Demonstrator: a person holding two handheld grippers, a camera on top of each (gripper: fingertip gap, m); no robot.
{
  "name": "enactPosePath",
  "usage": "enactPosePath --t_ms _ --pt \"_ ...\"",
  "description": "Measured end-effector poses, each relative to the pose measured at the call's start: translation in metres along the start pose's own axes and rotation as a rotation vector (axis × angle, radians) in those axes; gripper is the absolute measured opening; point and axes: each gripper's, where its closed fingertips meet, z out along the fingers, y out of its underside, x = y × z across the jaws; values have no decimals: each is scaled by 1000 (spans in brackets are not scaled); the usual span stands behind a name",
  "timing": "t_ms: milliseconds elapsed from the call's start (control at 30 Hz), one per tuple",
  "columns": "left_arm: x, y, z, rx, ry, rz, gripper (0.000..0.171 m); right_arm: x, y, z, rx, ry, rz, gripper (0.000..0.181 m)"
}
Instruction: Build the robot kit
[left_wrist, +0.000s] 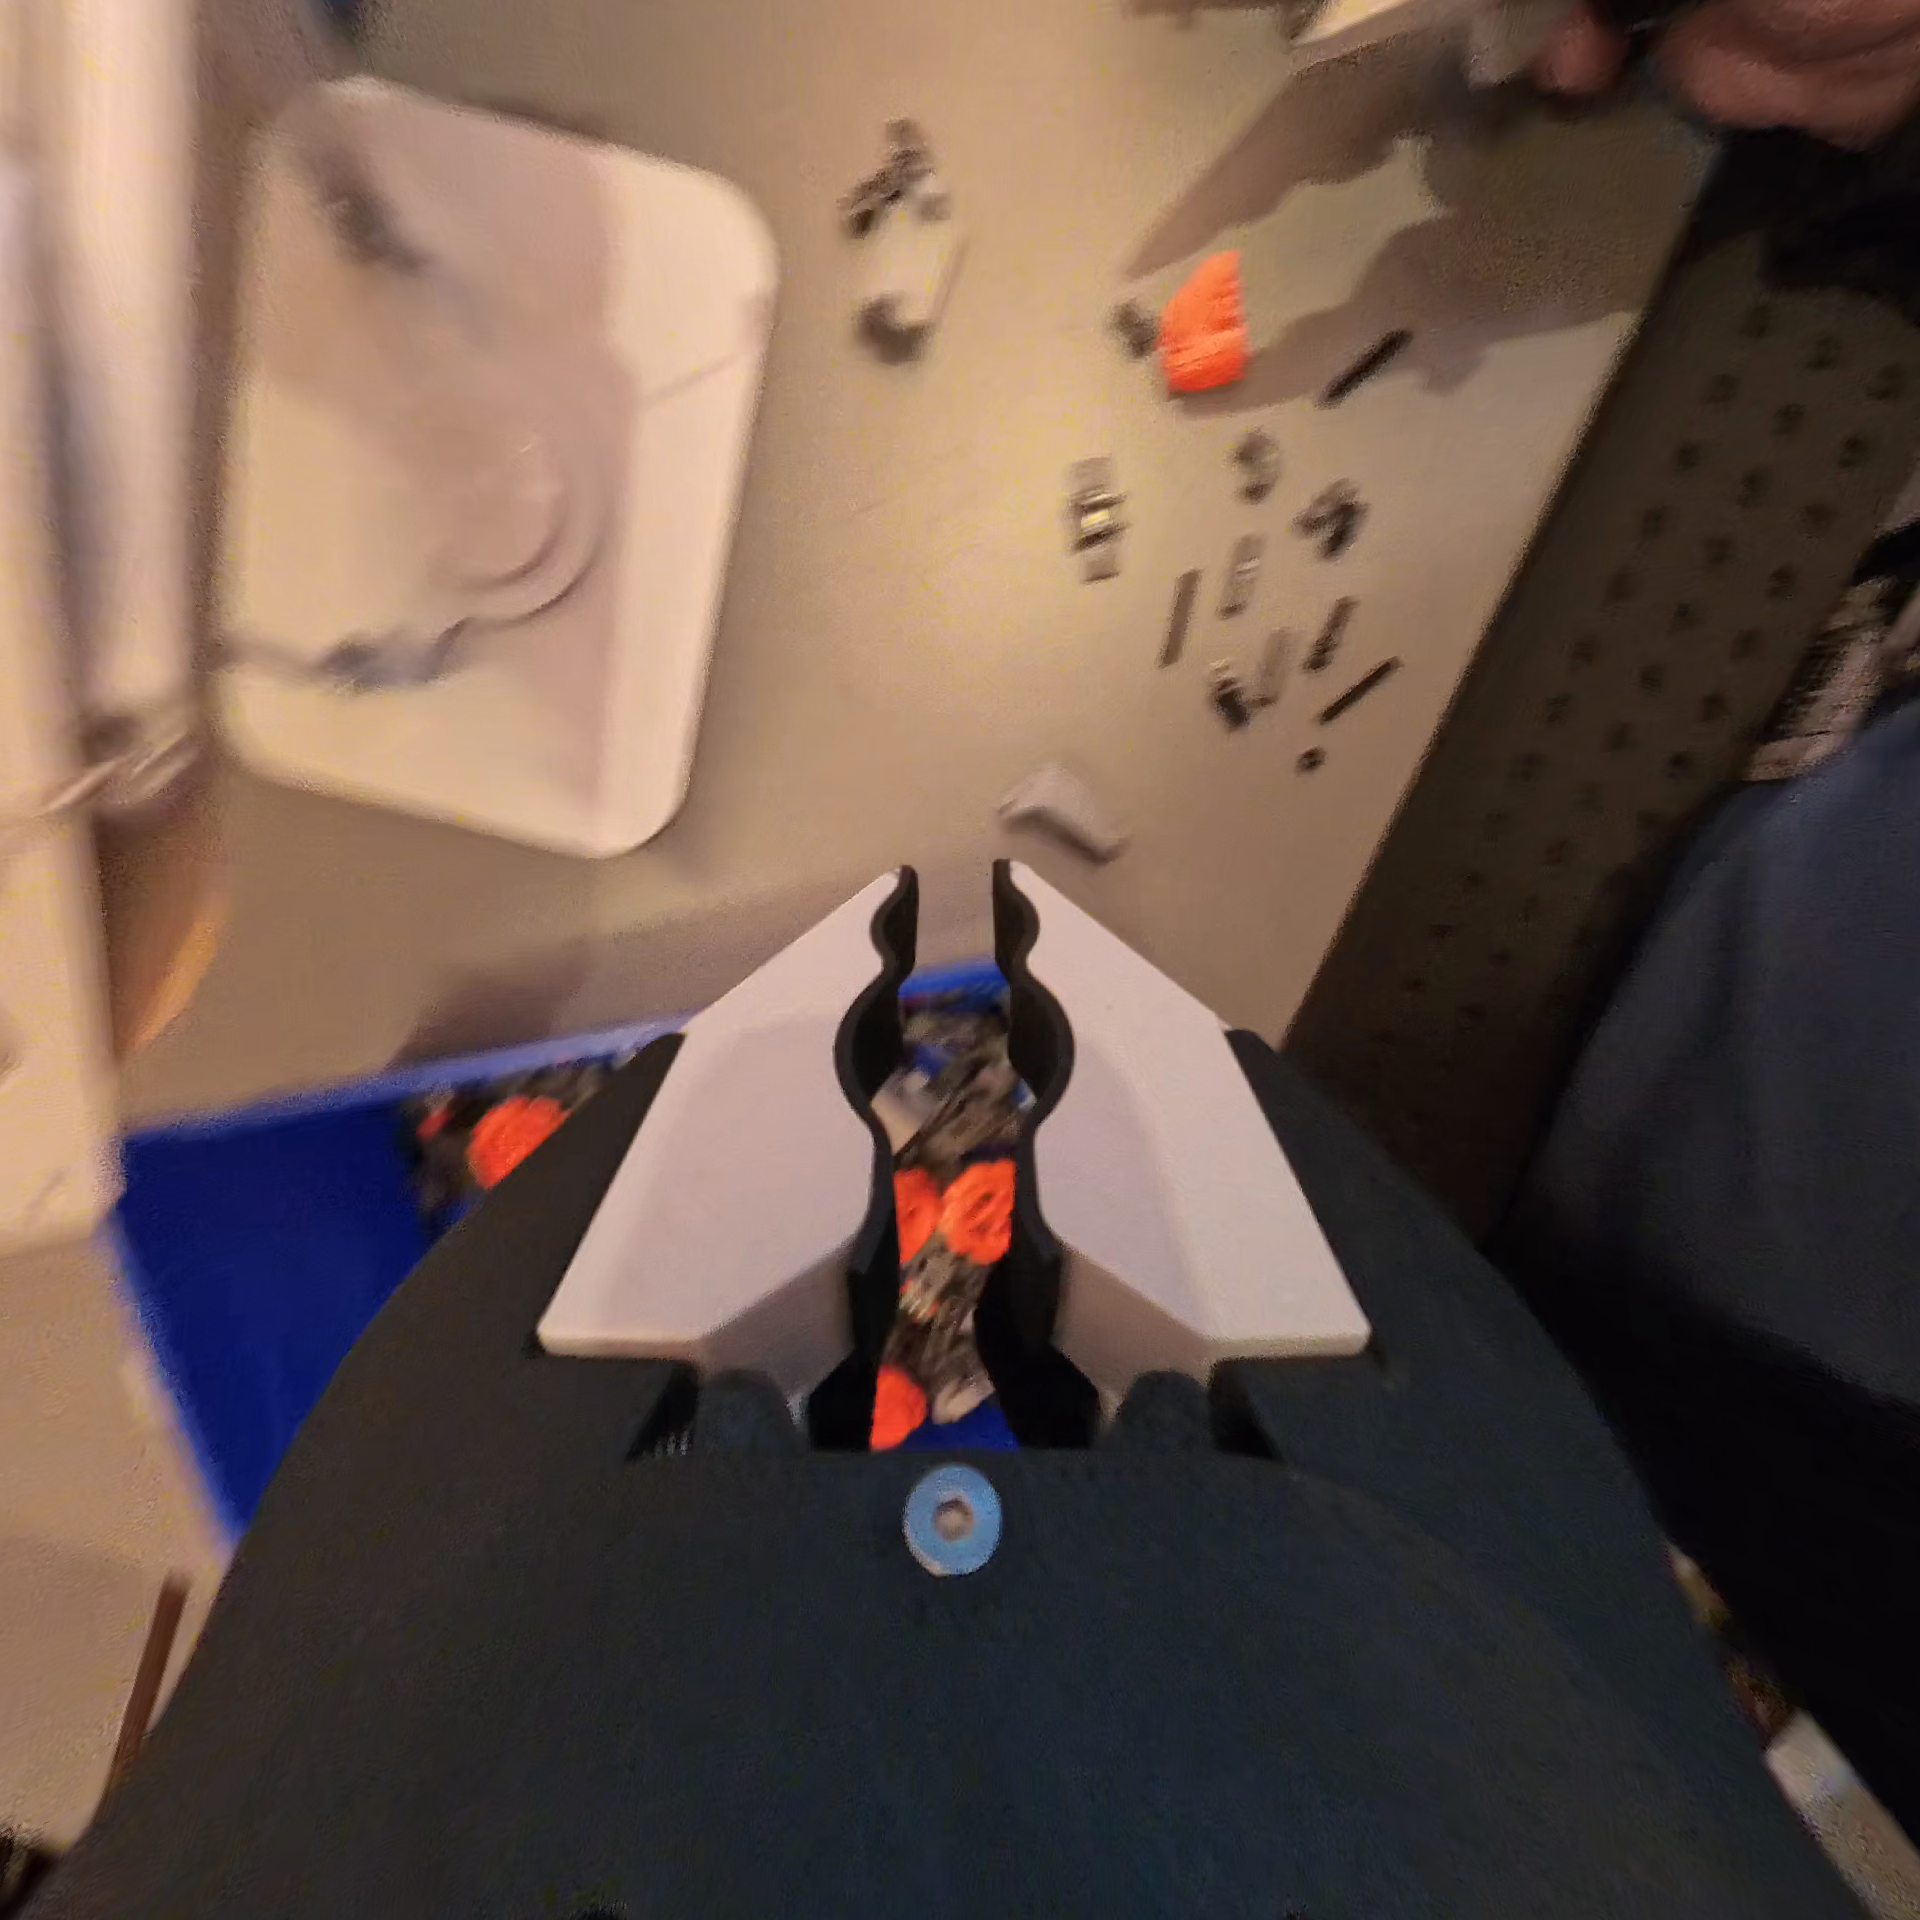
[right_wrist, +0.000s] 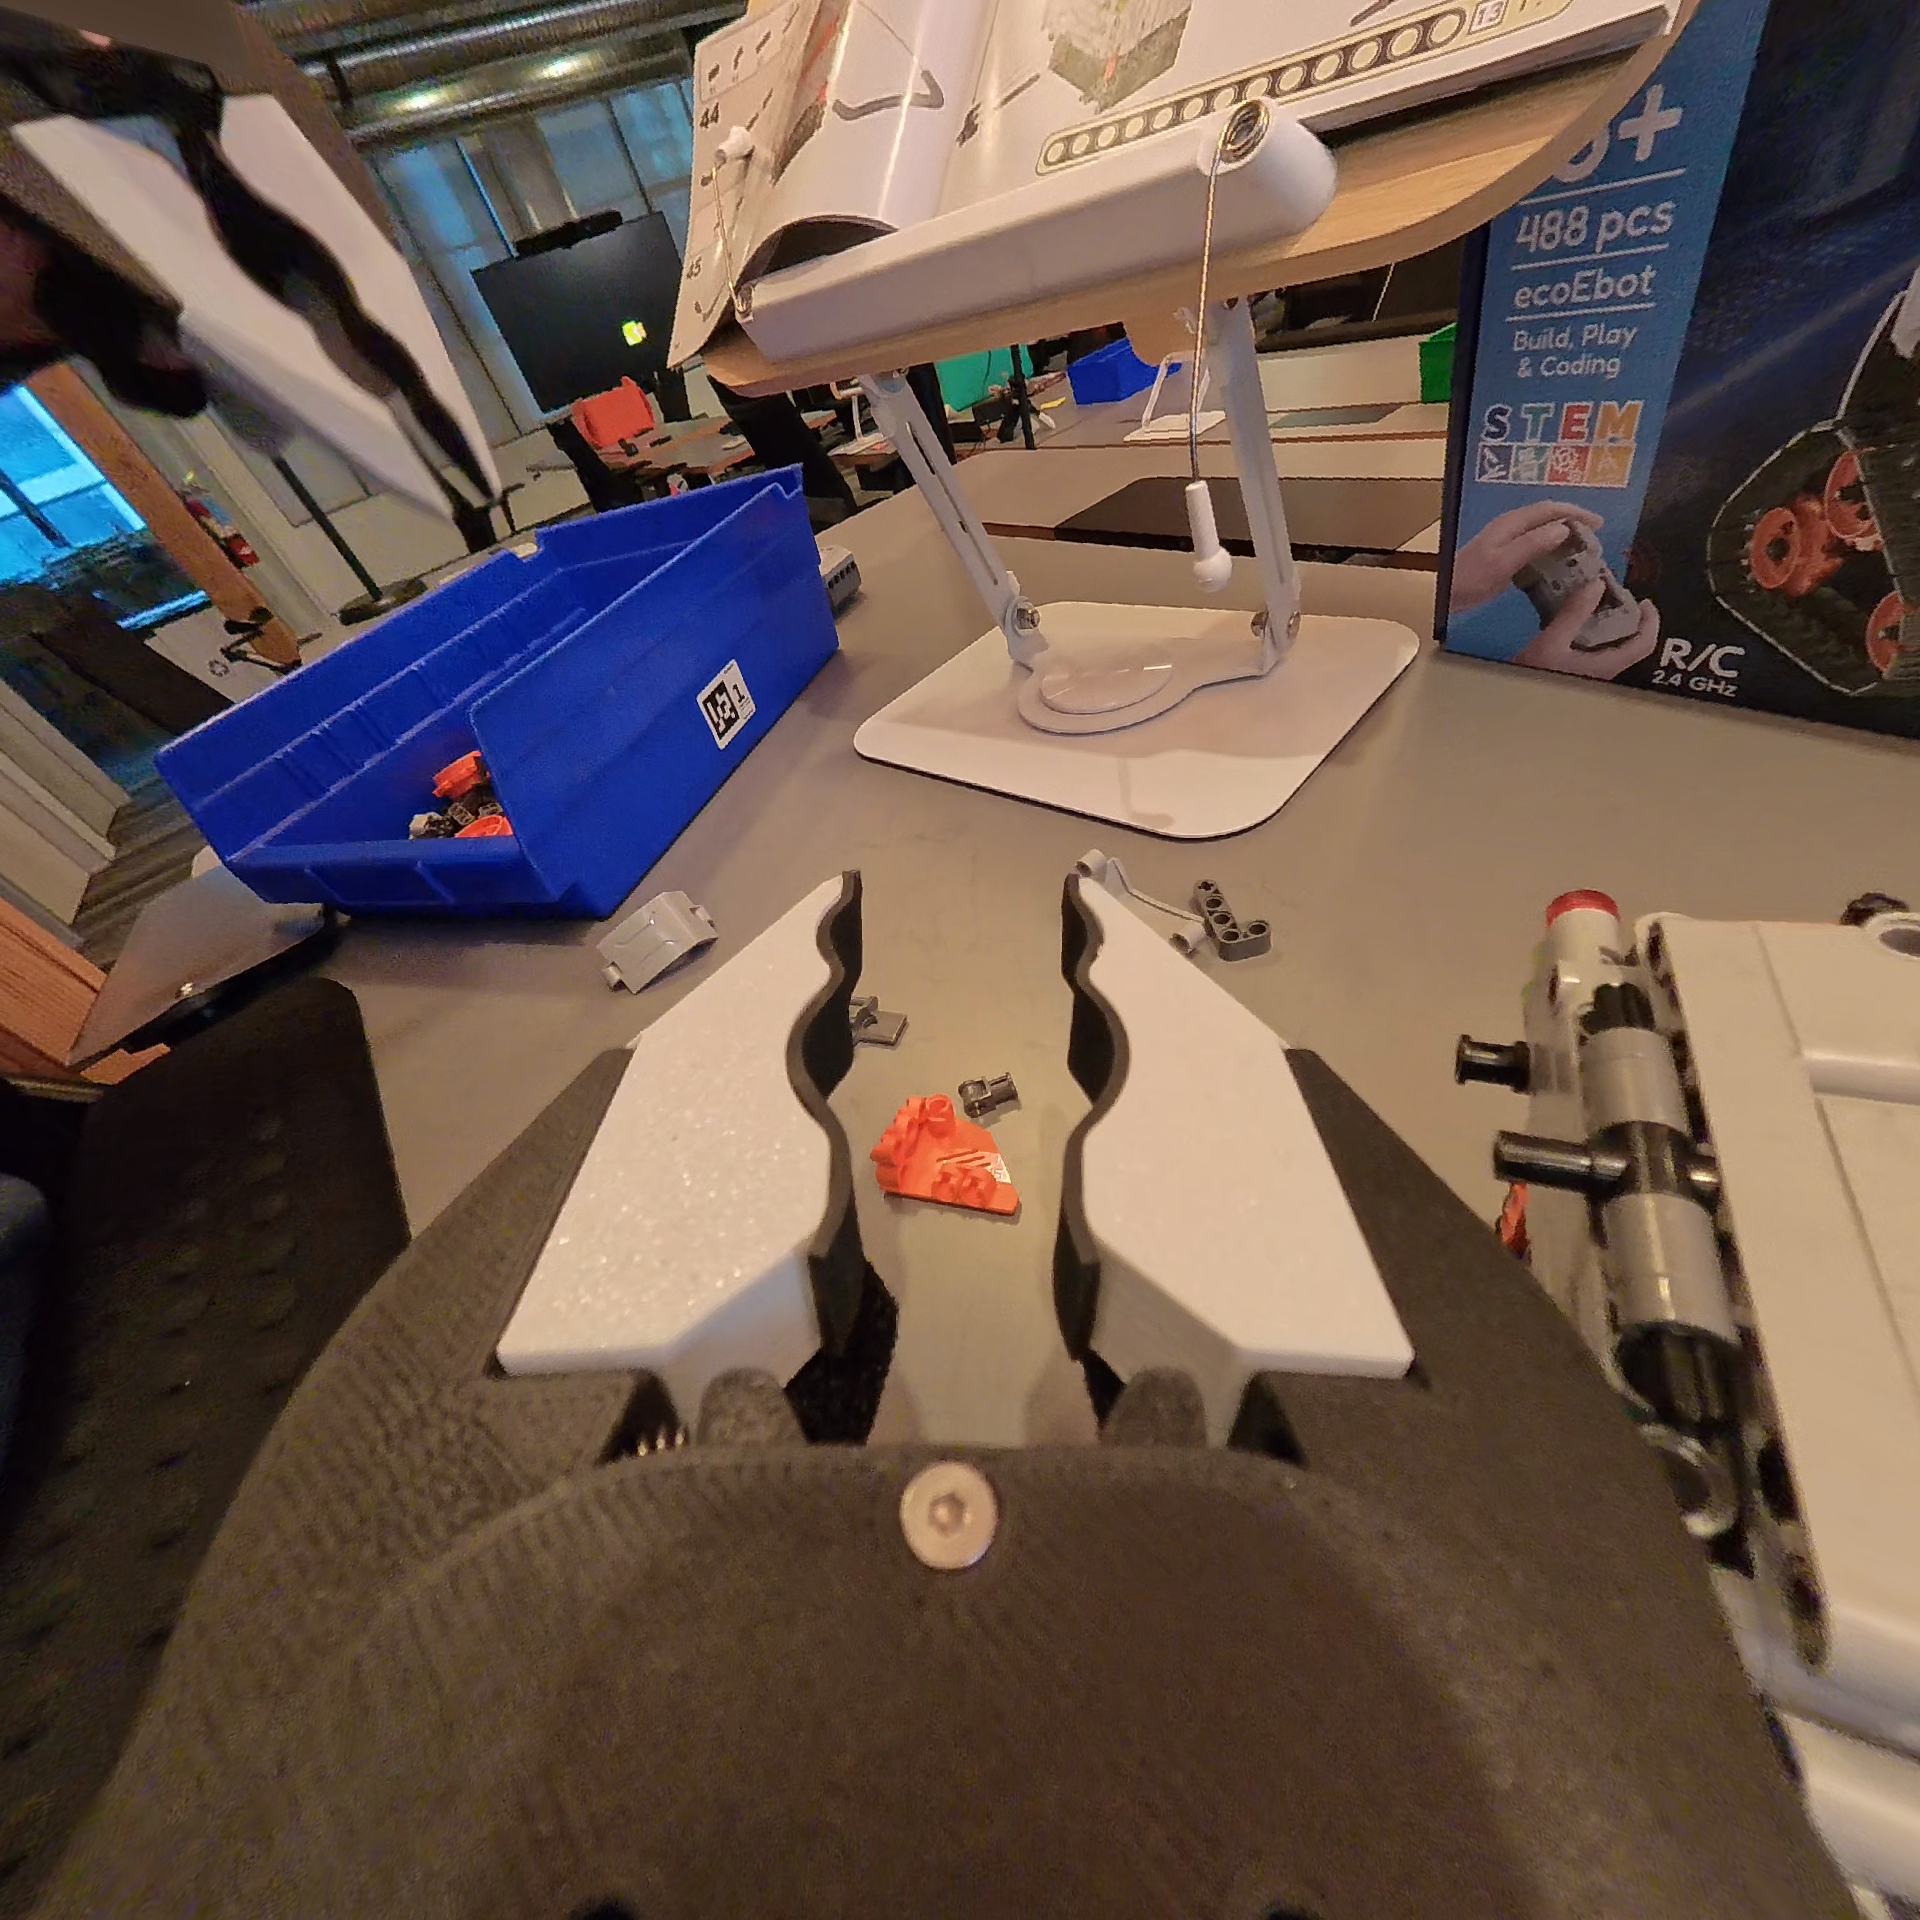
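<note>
Table: grey table (right_wrist: 1455, 790) in a large open workroom.
Orange piece: flat orange plastic building piece (right_wrist: 943, 1155) on the table, between the right claw's fingers, untouched.
Right claw: right claw (right_wrist: 961, 914) spread wide, empty.
Left claw: left claw (left_wrist: 956, 883) narrowly parted, gripping nothing, above the blue plastic bin (right_wrist: 540, 665) of parts.
Beside: white book stand (right_wrist: 1132, 717); grey-white brick model (right_wrist: 1704, 1247) at right.

Blue bin (right_wrist: 623, 665), orange brick (right_wrist: 940, 1158), grey table (right_wrist: 1455, 831).

A grey counter (right_wrist: 1455, 790) stands in an open workroom; beyond it are desks (right_wrist: 727, 447), a dark wall screen (right_wrist: 582, 301), ceiling lights (right_wrist: 561, 68) and a bright window (right_wrist: 42, 488).
</note>
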Motion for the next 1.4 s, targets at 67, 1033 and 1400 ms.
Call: enactPosePath --t_ms 67,1033,1400 --pt "-34 32 -22 -16 -70 -84 15 0 1 1 -6 0 -3 36" --pt "-120 260 39 -665 109 -445 19 1 7 4 -37 13 -9 36" --pt "-111 220 44 -498 181 -409 5 1 8 6 -45 8 -4 37"
